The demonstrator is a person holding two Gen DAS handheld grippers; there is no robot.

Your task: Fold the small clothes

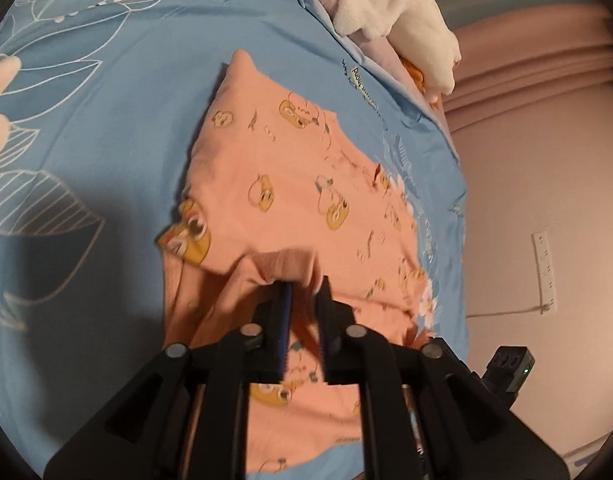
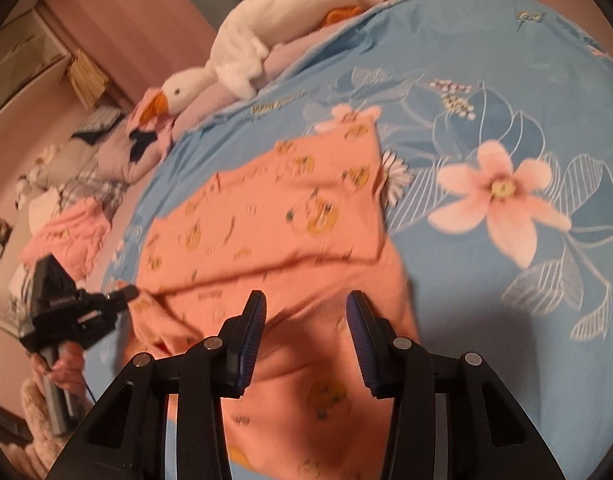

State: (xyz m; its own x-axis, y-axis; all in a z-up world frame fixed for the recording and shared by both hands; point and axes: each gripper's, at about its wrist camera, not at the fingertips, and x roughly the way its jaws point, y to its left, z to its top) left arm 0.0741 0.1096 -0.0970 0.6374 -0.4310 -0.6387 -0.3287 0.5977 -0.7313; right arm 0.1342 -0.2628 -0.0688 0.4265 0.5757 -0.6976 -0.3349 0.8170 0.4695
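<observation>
1. A blue floral bedspread is spread over the bed.
2. A white plush goose is laid along the far edge, on lilac bedding.
3. A pinkish wall with a socket strip is seen beside the bed.

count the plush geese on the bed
1. The white plush goose lies on the lilac pillows at the head of the bed, beyond the orange garment; others may hide in the clutter beside the bed.
</observation>
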